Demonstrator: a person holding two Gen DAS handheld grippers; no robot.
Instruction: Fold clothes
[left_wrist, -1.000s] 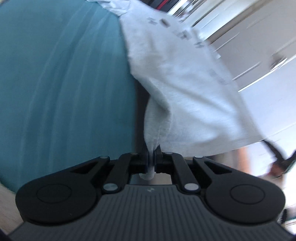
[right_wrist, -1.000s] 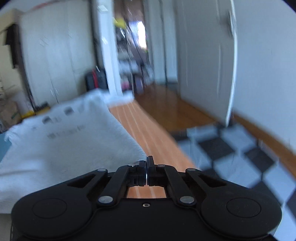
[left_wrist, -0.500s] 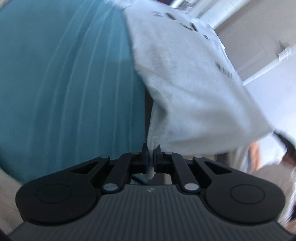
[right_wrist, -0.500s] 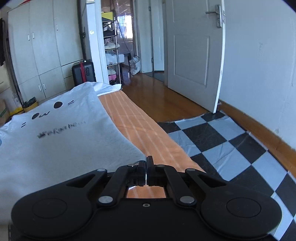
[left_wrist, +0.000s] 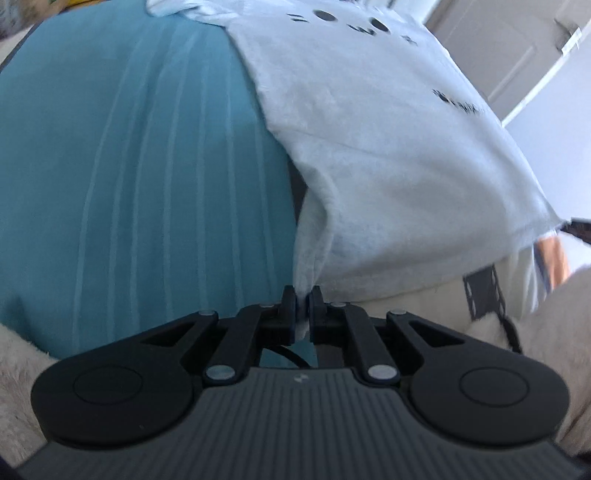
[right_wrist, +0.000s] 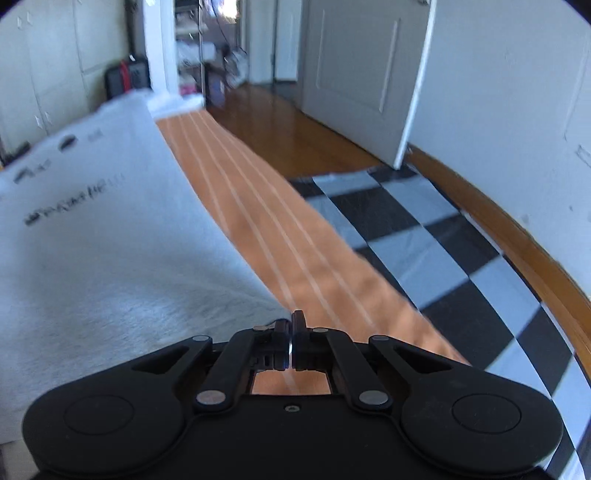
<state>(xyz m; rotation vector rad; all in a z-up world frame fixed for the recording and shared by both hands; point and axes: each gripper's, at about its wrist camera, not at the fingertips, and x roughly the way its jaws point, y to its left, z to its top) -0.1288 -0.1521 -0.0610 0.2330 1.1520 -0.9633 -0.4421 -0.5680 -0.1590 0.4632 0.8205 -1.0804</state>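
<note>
**Ana:** Left gripper (left_wrist: 303, 295) first: its black jaws are pinched on a gathered corner of the white fleecy T-shirt with the black cat-face print (left_wrist: 388, 129), and they are just beginning to ease apart with the cloth between them. A second ago that hem hung in a steep drape above the teal striped bedsheet (left_wrist: 129, 166); now it sags lower and the shirt lies flatter.

**Ben:** So the shirt is being laid down, I'd judge, ready for the first fold. Which way does it run?

**Ana:** From this wrist view its long axis goes away from the gripper, hem near, printed face at the far end.

**Ben:** And the right wrist view?

**Ana:** Right gripper (right_wrist: 293, 341) has its jaws fully together at the shirt's near right corner; a thin pale sliver shows between the pads, but whether that is cloth I cannot tell. Half a second ago the view was crisp; now it is blurred and tipped lower towards the orange striped sheet (right_wrist: 295, 258). The shirt (right_wrist: 110, 240) lies left of that strip, collar end pointing at the far white cupboards (right_wrist: 55, 55).
</note>
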